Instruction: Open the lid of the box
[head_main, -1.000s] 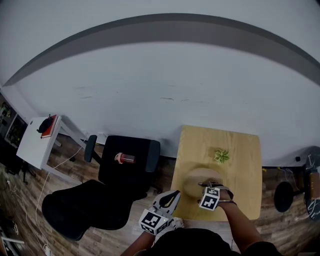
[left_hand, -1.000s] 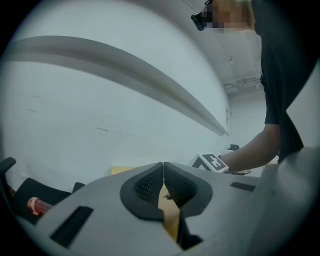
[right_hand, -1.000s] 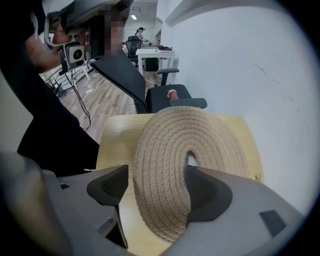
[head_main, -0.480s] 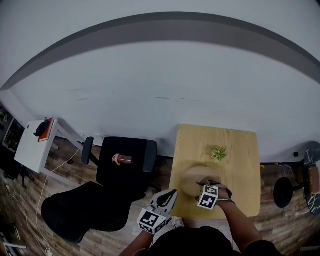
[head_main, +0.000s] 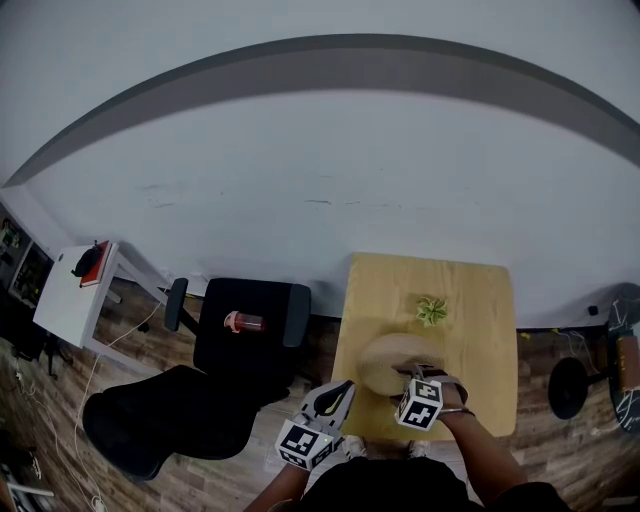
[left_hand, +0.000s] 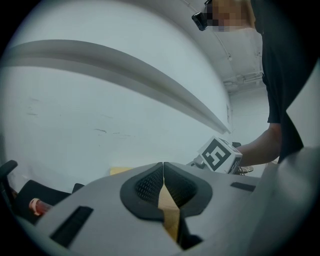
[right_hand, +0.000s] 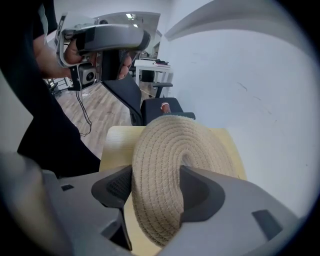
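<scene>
Your right gripper (right_hand: 156, 186) has just been closing its jaws and is clamped on the near rim of the woven lid (right_hand: 175, 145), which lies toward the near side of the wooden table (head_main: 475, 300). Your left gripper (left_hand: 163, 176) is clenched on nothing, just beside the table's near left corner. A small green plant (head_main: 432, 311) stands farther back.

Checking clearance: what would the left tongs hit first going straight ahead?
Probably the white wall; from the left tongs, the wooden table seems just below that line, though depth is unclear.
</scene>
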